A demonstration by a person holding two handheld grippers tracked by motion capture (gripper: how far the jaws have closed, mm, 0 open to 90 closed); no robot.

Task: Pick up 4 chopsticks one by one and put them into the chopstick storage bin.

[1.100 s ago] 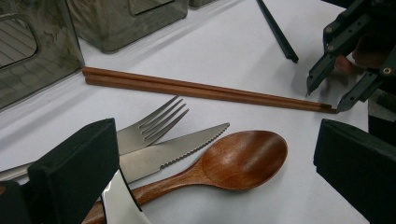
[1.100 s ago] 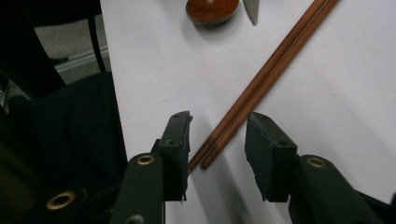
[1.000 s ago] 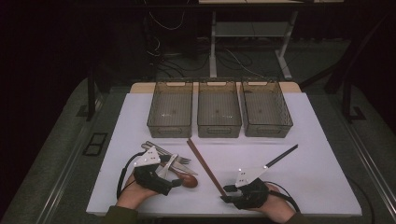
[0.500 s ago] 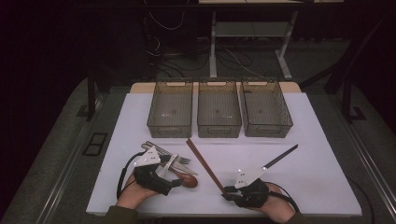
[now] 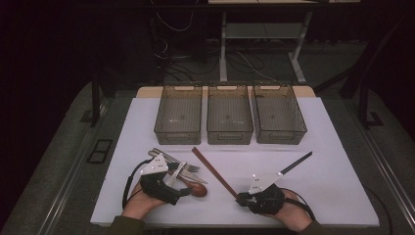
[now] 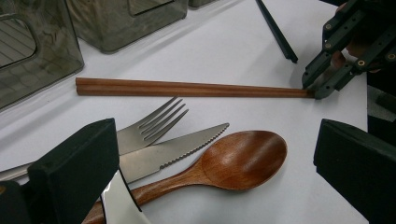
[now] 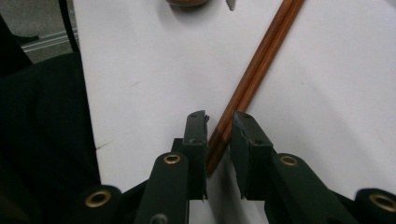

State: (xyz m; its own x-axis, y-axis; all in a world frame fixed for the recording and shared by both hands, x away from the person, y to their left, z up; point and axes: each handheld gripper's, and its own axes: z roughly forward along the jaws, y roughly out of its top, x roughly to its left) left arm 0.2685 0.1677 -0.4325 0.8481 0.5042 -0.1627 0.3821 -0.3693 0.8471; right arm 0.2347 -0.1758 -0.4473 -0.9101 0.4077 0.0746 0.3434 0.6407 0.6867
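The right gripper [image 7: 219,122] straddles the near tip of the wooden chopsticks [image 7: 254,77], which lie diagonally mid-table toward the front edge, jaws narrowed but not visibly clamped. Gripping so near the end, one stick could slip free or swing. The left gripper [image 6: 210,182] hovers wide open over the wooden spoon [image 6: 233,158].

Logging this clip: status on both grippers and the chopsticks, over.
Right gripper fingers straddle the brown chopsticks tip, not clamped. Left gripper open over wooden spoon, knife, fork. Nothing blocks the bins.
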